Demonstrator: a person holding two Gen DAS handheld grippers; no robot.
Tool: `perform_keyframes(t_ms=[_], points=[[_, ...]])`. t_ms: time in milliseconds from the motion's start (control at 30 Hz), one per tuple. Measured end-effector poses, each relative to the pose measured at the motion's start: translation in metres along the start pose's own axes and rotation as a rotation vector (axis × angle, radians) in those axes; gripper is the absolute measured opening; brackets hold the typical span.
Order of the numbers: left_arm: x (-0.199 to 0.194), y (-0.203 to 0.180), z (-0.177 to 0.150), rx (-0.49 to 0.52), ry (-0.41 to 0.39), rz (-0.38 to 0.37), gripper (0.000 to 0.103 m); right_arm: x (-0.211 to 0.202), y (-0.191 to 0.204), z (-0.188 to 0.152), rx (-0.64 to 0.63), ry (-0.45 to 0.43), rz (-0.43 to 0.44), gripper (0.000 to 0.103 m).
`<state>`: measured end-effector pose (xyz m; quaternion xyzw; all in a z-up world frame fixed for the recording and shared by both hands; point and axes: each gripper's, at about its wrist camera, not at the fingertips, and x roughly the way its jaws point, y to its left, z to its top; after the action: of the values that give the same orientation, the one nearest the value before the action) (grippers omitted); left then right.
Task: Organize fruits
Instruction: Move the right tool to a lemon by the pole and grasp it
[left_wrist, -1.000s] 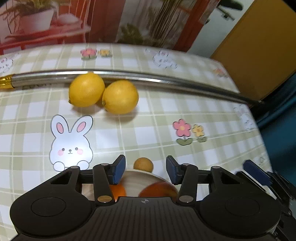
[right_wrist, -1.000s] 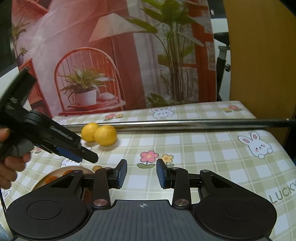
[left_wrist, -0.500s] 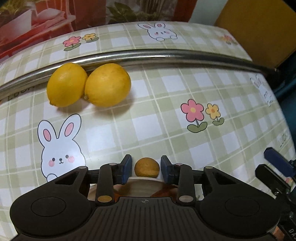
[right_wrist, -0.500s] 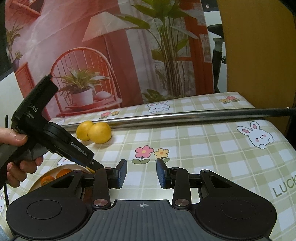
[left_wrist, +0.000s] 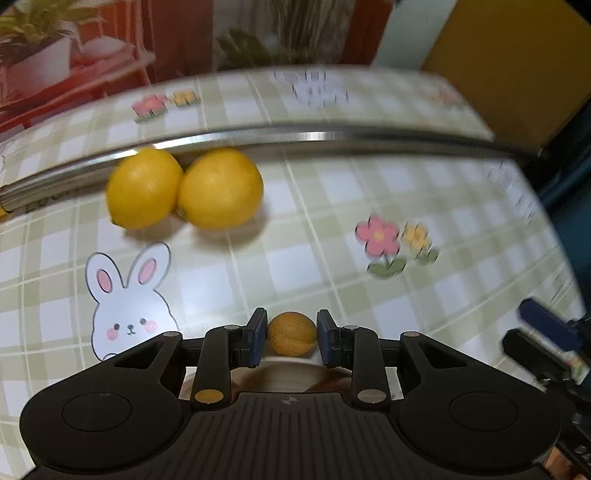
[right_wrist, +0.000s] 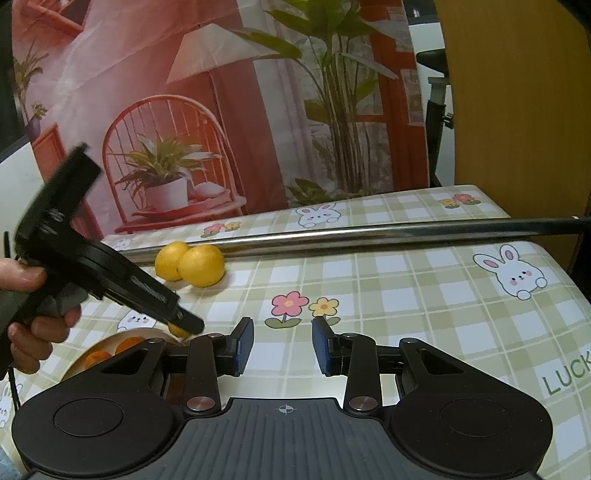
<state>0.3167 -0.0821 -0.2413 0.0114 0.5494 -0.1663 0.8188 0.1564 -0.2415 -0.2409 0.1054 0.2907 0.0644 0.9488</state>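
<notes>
My left gripper (left_wrist: 291, 334) is shut on a small round orange-brown fruit (left_wrist: 291, 333), held just above the far rim of a wooden bowl (left_wrist: 280, 376). Two yellow lemons (left_wrist: 142, 188) (left_wrist: 221, 188) lie side by side against a metal rod farther back. In the right wrist view the left gripper (right_wrist: 184, 326) hangs over the bowl (right_wrist: 79, 363), which holds small orange fruits (right_wrist: 96, 358); the lemons (right_wrist: 201, 265) sit behind it. My right gripper (right_wrist: 282, 345) is open and empty above the tablecloth.
A long steel rod (right_wrist: 369, 236) crosses the checked tablecloth with rabbits and flowers (right_wrist: 406, 302). A hand (right_wrist: 33, 325) grips the left tool. An orange panel (right_wrist: 517, 110) and a printed backdrop stand behind the table's far edge.
The left gripper's fingers closed from wide open onto the small fruit at the bowl's rim, and it has lifted slightly. The right gripper stays open and nearly still.
</notes>
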Motion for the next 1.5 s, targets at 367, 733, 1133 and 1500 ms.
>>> perform_keyframes(t_ms=[367,733,1133,1500], points=[[-0.073,0.022,-0.037,0.002,-0.255,0.064,0.031,0.008,0.020,0.021,-0.116,-0.060,0.036,0.039],[-0.114,0.056,-0.085,-0.100,-0.391,0.093,0.031,0.063,0.068,0.058,-0.399,-0.093,0.183,0.055],[-0.111,0.070,-0.114,-0.154,-0.392,0.063,0.031,0.153,0.115,0.062,-0.562,0.015,0.187,0.069],[-0.108,0.075,-0.126,-0.185,-0.399,0.026,0.031,0.206,0.123,0.059,-0.597,0.133,0.157,0.069]])
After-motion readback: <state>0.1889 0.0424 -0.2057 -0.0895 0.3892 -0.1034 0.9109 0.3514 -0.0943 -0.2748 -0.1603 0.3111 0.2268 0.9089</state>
